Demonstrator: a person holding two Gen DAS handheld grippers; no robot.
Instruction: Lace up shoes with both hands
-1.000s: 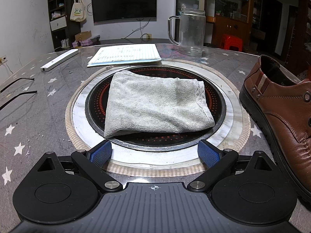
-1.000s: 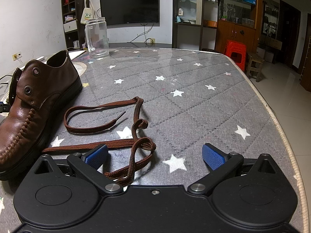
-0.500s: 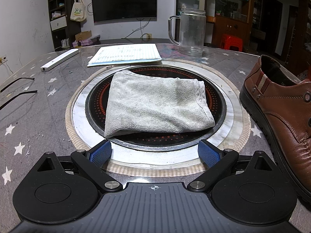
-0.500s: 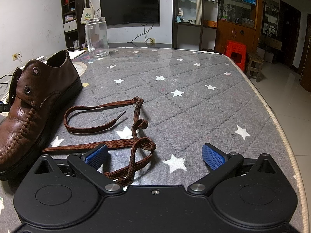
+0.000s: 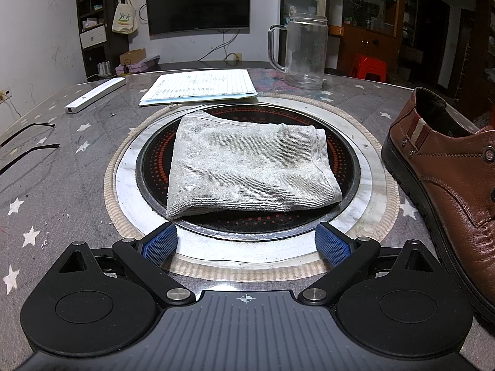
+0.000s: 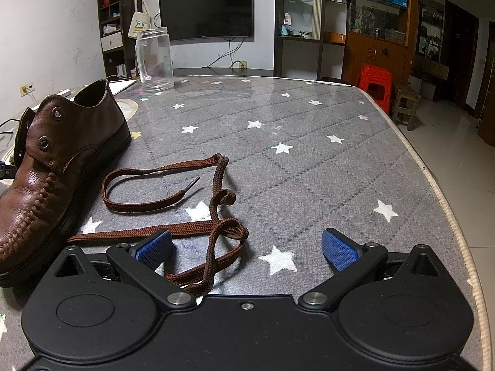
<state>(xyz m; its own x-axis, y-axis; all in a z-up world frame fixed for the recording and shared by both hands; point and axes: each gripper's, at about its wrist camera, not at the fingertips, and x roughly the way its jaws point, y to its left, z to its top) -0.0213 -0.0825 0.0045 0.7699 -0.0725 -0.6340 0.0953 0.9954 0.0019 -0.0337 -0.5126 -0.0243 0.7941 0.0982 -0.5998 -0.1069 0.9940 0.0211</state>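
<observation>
left gripper (image 5: pixel 246 242): wide open, nothing in it, low center of its frame
right gripper (image 6: pixel 247 247): also wide open and empty, part of the lace lies between its fingers
shoe (image 6: pixel 52 167): brown leather, left side of the right view, eyelets bare
lace (image 6: pixel 185 204): brown, loose on the table just beside the shoe
towel (image 5: pixel 247 167): grey, folded, center of the left view on the round cooktop (image 5: pixel 148 167)
glass mug (image 5: pixel 304 51): upper right, behind the towel

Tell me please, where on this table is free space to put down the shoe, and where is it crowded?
Free: the starred cloth between the shoelace and the table's right edge, up to the glass jar. Crowded: the towel on the round burner, the papers behind, the shoe beside.
</observation>
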